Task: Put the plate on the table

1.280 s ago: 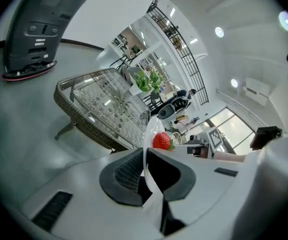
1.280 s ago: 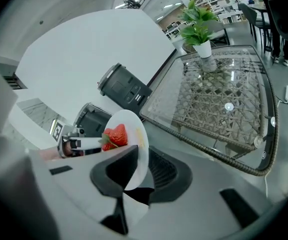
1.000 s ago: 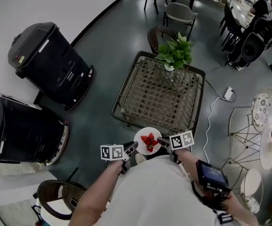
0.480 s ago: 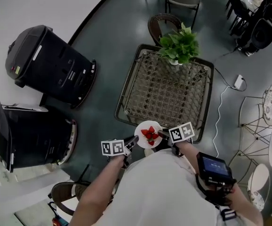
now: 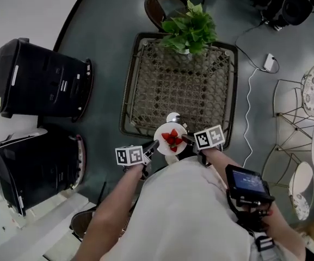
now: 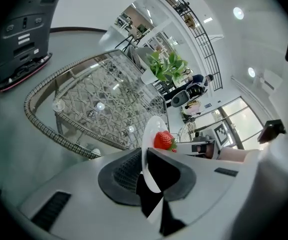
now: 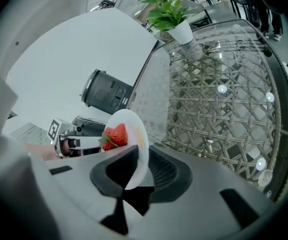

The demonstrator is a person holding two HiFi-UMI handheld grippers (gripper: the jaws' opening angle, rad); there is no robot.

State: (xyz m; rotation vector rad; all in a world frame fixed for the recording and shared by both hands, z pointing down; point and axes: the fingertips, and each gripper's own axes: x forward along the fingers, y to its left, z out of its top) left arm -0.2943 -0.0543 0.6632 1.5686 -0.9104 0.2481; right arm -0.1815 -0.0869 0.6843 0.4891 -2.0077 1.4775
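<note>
Both jaws are closing on the white plate (image 5: 162, 131): my left gripper (image 5: 153, 145) is pinching its left rim and my right gripper (image 5: 186, 140) is pinching its right rim. The plate is carrying red strawberries (image 5: 172, 140) at its centre. I am holding it level at the near edge of the glass-topped wicker table (image 5: 178, 86); I cannot tell whether it is touching. A potted plant (image 5: 188, 29) is standing at the far edge.

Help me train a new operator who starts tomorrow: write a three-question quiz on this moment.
1. True or false: only the right gripper holds the plate.
2. What lies on the plate? A grapes, B strawberries, C bread.
3. Fill in: at the table's far edge stands a potted ____.
Key: 1 false, the left gripper clamps it too; 2 B; 3 plant.
</note>
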